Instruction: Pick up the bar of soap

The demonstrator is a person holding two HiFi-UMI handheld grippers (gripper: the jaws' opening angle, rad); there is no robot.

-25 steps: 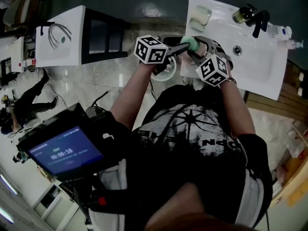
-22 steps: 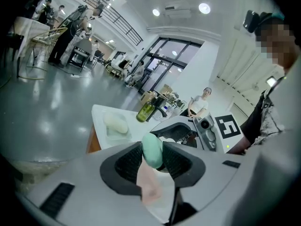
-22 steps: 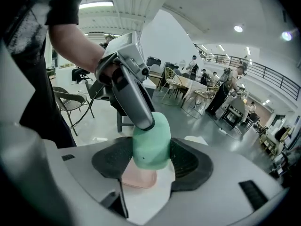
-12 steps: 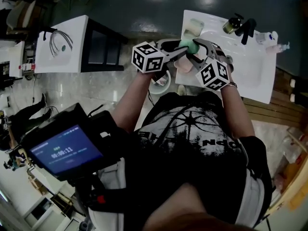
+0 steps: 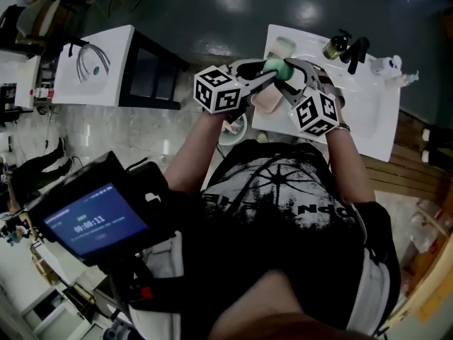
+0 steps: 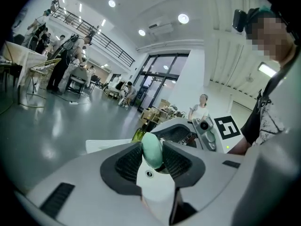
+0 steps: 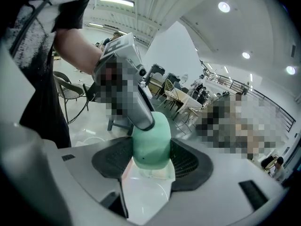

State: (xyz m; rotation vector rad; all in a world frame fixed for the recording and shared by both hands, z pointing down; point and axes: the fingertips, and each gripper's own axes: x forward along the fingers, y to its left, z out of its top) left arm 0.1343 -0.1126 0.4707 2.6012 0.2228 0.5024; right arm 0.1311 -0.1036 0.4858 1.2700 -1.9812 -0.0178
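A pale green bar of soap (image 5: 274, 66) hangs in the air above the left edge of the white washbasin (image 5: 368, 112). Both grippers hold it from opposite sides. My left gripper (image 5: 267, 72) comes in from the left, and in the left gripper view its ribbed pads (image 6: 127, 163) pinch the soap (image 6: 152, 149) across its thin side. My right gripper (image 5: 283, 76) comes in from the right, shut across the wide side of the soap (image 7: 151, 139). Each gripper view shows the other gripper just beyond the bar.
A pale soap dish (image 5: 283, 46), a bottle (image 5: 334, 47) and a black tap (image 5: 355, 49) sit along the basin's far edge. A white cabinet (image 5: 99, 66) stands at the left. A round white bowl (image 5: 235, 126) lies on the floor below the grippers.
Both grippers have risen together with the soap still between them, away from the basin. Their wrists have rolled a little.
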